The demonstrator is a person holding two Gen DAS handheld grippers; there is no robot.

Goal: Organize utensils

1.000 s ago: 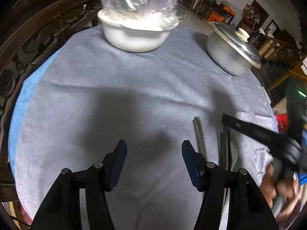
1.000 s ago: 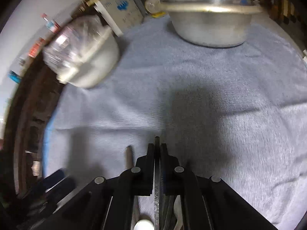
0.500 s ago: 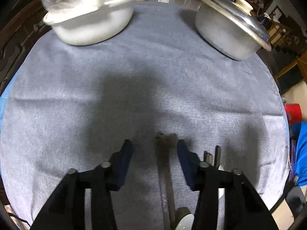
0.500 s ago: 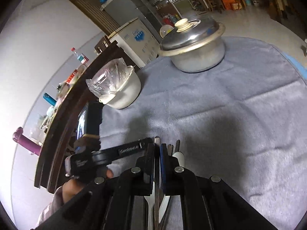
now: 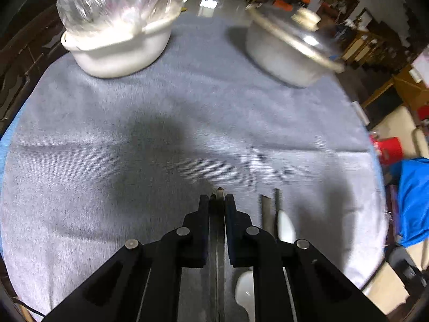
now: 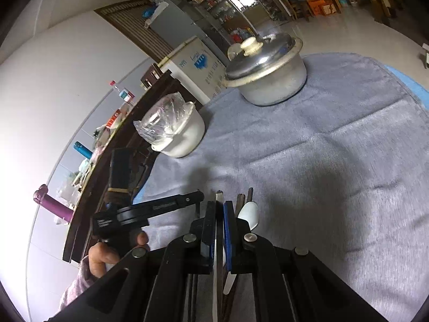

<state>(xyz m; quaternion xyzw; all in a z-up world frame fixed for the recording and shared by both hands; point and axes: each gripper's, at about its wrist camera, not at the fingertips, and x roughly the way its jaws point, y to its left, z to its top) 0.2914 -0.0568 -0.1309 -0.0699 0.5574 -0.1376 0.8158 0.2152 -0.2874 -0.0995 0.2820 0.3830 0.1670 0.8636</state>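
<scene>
While lying on the grey cloth (image 5: 187, 107), dark stick (image 5: 219, 196) pinched by just-closed left gripper (image 5: 216, 201), flat metal utensil (image 6: 219, 201) squeezed in right gripper (image 6: 220, 209), white spoon (image 5: 285, 225) just beside.

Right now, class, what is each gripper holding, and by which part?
The left gripper, jaws just closed, pinches a dark flat utensil near its far end. The right gripper clamps a flat metal utensil just below its tip.

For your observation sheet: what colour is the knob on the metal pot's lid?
Cream, off-white. The knob shows best in the right wrist view.
</scene>
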